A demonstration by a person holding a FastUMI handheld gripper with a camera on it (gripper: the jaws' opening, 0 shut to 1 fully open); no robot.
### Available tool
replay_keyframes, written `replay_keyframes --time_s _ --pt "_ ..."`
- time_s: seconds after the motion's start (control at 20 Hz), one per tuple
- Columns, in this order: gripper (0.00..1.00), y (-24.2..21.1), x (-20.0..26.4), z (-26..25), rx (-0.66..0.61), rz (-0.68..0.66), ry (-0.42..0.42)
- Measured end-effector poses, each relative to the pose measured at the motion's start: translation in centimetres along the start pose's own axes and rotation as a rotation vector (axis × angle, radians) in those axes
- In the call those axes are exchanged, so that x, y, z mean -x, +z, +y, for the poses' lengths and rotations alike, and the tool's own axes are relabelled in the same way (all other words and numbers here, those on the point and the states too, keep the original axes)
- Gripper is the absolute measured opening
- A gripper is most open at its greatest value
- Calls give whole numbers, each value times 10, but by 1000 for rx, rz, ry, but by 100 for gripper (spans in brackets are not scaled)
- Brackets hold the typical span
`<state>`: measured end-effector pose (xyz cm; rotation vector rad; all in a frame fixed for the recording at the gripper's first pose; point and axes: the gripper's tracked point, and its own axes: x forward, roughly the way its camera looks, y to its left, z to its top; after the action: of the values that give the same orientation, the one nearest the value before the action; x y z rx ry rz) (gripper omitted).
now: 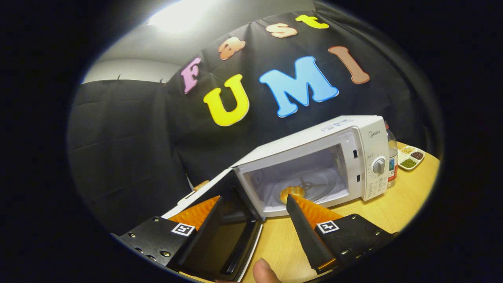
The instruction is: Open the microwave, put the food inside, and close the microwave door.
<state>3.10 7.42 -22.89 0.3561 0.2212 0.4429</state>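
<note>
A white microwave (pixel 346 157) stands on the wooden table (pixel 408 204) with its door (pixel 224 220) swung wide open toward me. A small golden bun (pixel 292 192) lies on the glass turntable (pixel 314 184) inside the cavity. My gripper (pixel 255 202) is open, its fingers spread wide in front of the microwave's opening. The open door lies between and partly behind the left finger (pixel 196 214). Nothing is held between the fingers. The right finger (pixel 310 212) points at the front edge of the cavity, just below the bun.
To the right of the microwave stand a clear bottle (pixel 392 157) and a white divided dish (pixel 410 157) with several kinds of grains. A person's fingertip (pixel 264 272) shows between the fingers, close to me. Bare table lies in front of the microwave.
</note>
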Motion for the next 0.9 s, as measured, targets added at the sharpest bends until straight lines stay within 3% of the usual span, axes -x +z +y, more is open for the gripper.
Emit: replay_keyframes --time_s 0.3,0.5,0.6,0.65,0.9 --pt "97 9 86 116 49 -14 285" --pt "92 -15 112 175 233 -1 401" --pt "78 -35 113 190 344 -16 411" --pt "78 -44 114 193 384 -11 405" --pt "28 -102 95 197 407 112 381"
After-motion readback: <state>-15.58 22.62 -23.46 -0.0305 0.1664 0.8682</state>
